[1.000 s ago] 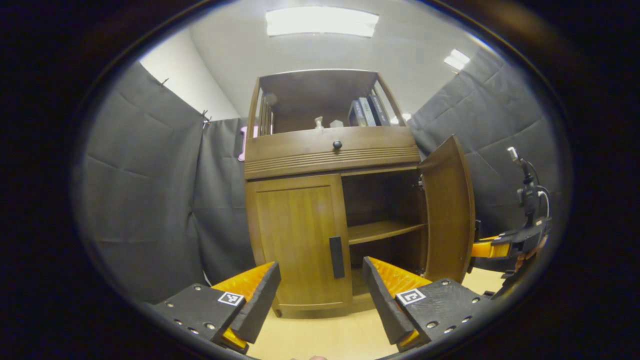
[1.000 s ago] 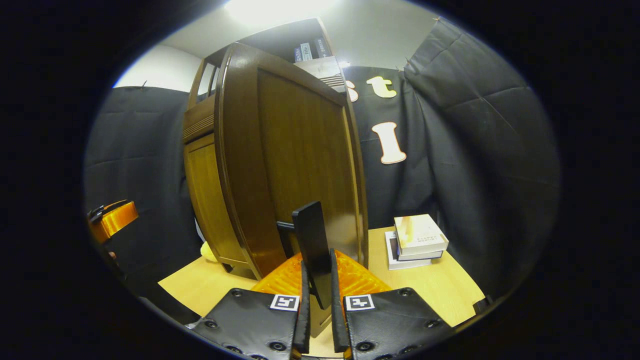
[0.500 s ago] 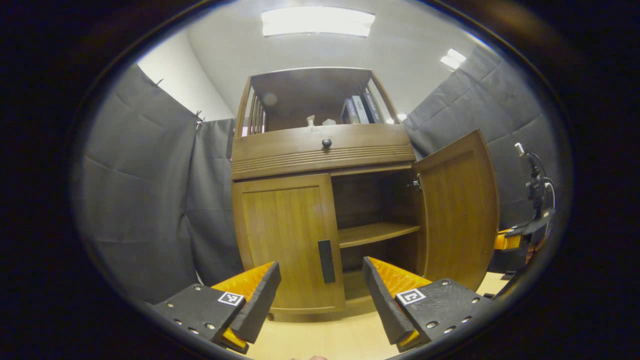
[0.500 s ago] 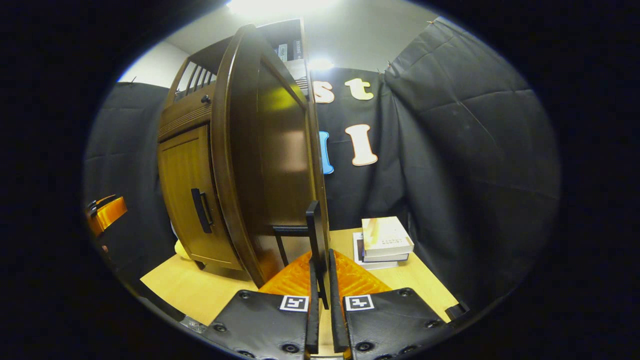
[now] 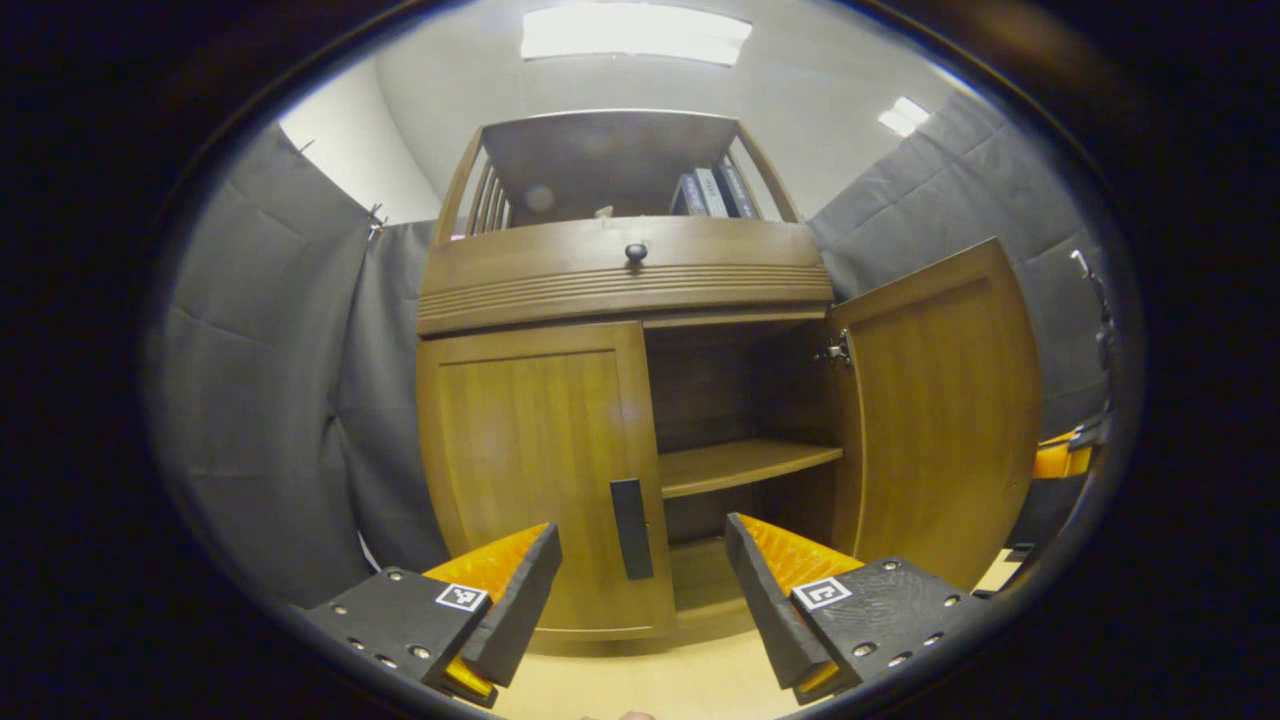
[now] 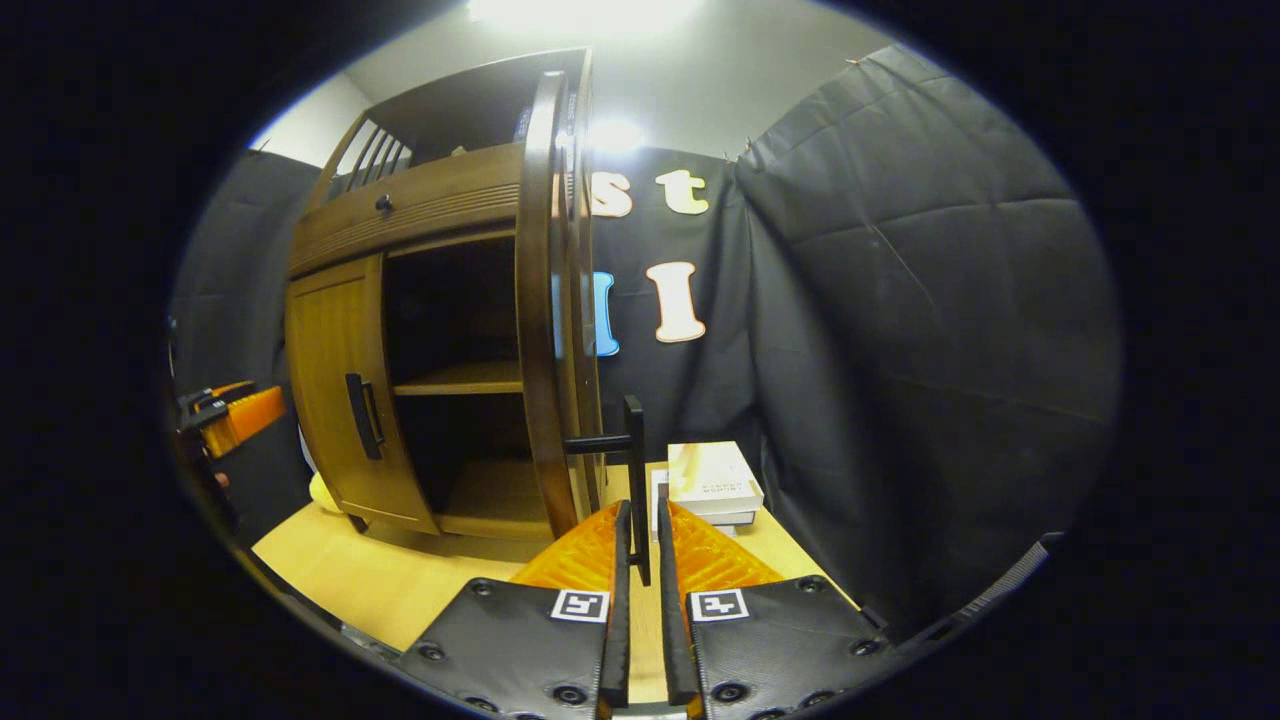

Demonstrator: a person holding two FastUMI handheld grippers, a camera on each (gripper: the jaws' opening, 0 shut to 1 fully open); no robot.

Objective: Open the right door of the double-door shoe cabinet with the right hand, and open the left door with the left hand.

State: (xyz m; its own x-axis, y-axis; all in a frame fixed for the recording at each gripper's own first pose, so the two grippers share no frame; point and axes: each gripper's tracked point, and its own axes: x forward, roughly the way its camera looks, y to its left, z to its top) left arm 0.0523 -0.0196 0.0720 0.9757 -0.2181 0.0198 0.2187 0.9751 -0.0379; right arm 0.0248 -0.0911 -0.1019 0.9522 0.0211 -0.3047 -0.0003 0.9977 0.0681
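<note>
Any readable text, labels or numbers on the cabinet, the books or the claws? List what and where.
Shelf books: spine print too small to read.
Book stack: cover print blurred, unreadable.
Square markers: coded patterns, no words or numbers.
Nothing legible elsewhere.

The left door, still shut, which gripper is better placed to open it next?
Left. The left gripper is open, with the left door's handle straight ahead between its fingers. The right gripper is shut on the right door's handle.
</note>
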